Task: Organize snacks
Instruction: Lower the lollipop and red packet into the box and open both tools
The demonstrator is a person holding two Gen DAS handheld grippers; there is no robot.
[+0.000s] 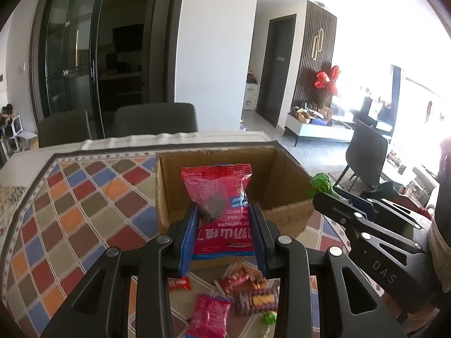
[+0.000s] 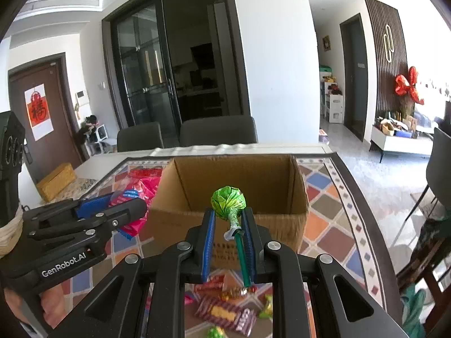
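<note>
My left gripper (image 1: 223,211) is shut on a red hawthorn snack packet (image 1: 218,197) and holds it in front of the open cardboard box (image 1: 284,214). My right gripper (image 2: 227,217) is shut on a green-wrapped lollipop (image 2: 228,200), its stick between the pads, just before the box's near wall (image 2: 174,222). In the right wrist view the left gripper (image 2: 110,211) and its packet (image 2: 141,188) show at the left. In the left wrist view the right gripper (image 1: 335,194) with the lollipop (image 1: 321,183) shows at the right. The box looks empty inside.
Loose snacks lie on the patterned tablecloth (image 1: 70,211) below the grippers: a pink packet (image 1: 210,314), small red packets (image 1: 236,278), a striped wafer pack (image 2: 225,314) and green candies (image 2: 215,332). Two grey chairs (image 2: 217,131) stand behind the table. A yellow box (image 2: 56,181) sits far left.
</note>
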